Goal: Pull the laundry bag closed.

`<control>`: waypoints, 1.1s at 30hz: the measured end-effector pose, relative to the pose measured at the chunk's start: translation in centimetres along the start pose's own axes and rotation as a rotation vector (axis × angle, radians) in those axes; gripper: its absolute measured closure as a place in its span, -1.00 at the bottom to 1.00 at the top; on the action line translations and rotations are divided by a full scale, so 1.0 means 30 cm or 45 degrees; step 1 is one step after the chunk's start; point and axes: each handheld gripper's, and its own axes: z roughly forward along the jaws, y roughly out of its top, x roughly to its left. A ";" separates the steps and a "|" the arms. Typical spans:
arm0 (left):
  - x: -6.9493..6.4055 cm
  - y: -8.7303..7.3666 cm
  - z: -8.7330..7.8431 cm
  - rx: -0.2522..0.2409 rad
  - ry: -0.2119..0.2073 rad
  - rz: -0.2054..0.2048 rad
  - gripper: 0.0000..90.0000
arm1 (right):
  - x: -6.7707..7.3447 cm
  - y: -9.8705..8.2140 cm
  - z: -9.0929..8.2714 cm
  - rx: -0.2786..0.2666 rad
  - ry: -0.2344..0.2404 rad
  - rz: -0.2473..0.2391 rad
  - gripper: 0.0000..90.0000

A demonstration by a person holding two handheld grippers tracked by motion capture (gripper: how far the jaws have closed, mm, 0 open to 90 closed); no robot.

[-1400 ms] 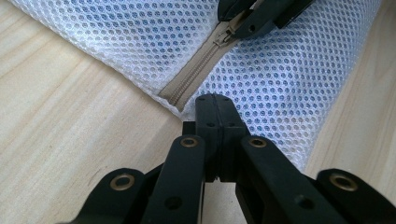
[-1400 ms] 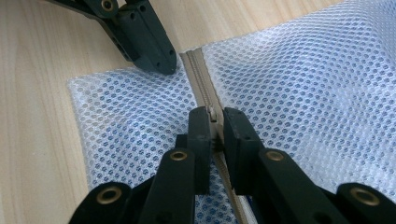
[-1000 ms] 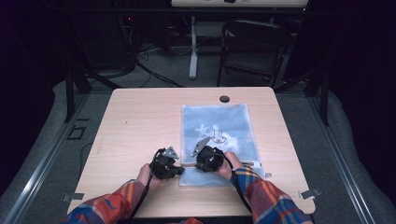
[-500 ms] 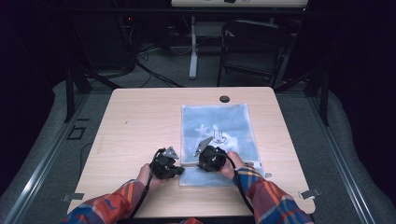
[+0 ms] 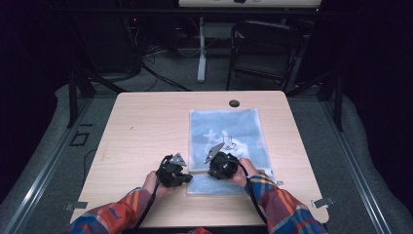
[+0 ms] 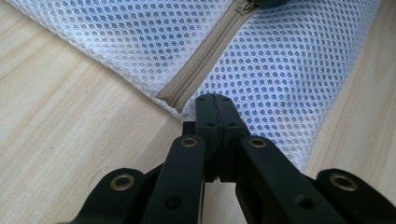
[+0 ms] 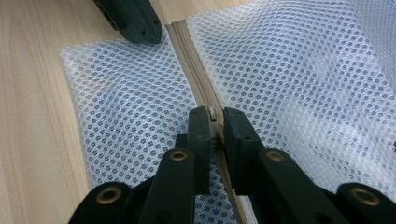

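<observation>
- a white mesh bag (image 5: 228, 141) lies flat on the right half of a wooden table (image 5: 146, 131), its tan zipper (image 6: 205, 58) running along the near edge.
- the left gripper (image 6: 215, 105) has its jaws pressed together, pinching the bag's corner just beside the zipper's end.
- the right gripper (image 7: 212, 120) pinches the small zipper pull (image 7: 211, 113) farther along.
- the bag looks light, soft and floppy; it would likely bunch unless one corner is held while the pull slides.

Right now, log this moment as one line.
left gripper: shut on mesh bag corner | right gripper: shut on zipper pull | bag flat on table
</observation>
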 end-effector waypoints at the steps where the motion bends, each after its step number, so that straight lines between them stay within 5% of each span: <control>1: 0.000 0.000 0.000 0.001 0.000 0.001 1.00 | 0.000 -0.001 -0.002 0.002 0.003 0.004 0.82; 33: 0.001 0.000 0.000 -0.001 -0.002 0.005 1.00 | -0.019 -0.041 -0.038 0.000 -0.007 0.026 0.82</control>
